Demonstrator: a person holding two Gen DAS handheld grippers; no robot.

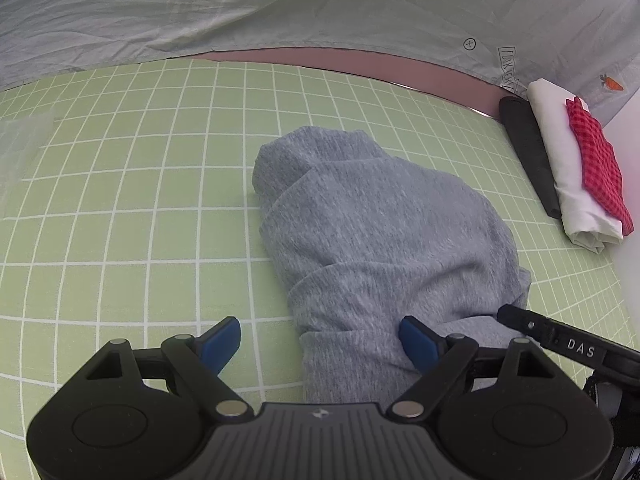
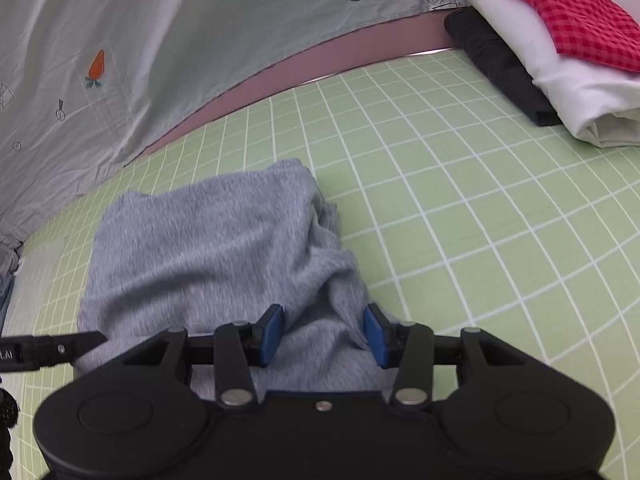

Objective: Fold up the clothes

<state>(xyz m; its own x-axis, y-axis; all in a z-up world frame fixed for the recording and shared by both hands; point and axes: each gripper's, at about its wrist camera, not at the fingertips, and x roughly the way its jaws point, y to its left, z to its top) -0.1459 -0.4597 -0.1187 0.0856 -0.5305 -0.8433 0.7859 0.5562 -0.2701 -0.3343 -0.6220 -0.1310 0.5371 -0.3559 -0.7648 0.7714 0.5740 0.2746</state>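
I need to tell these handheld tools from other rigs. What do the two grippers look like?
Both grippers, left and right, have matte black bodies with round side housings, hinged black linkage arms with silver pivot pins, and blue pads on the fingers. White lettering, "DAS", shows on the side of the right one.

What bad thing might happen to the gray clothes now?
The gray garment is bunched unevenly, so more folding might lock in wrinkles. The right gripper has cloth between its fingers and might pinch several layers at once. The left gripper is wide open, with one finger on the cloth, so that side could slide.
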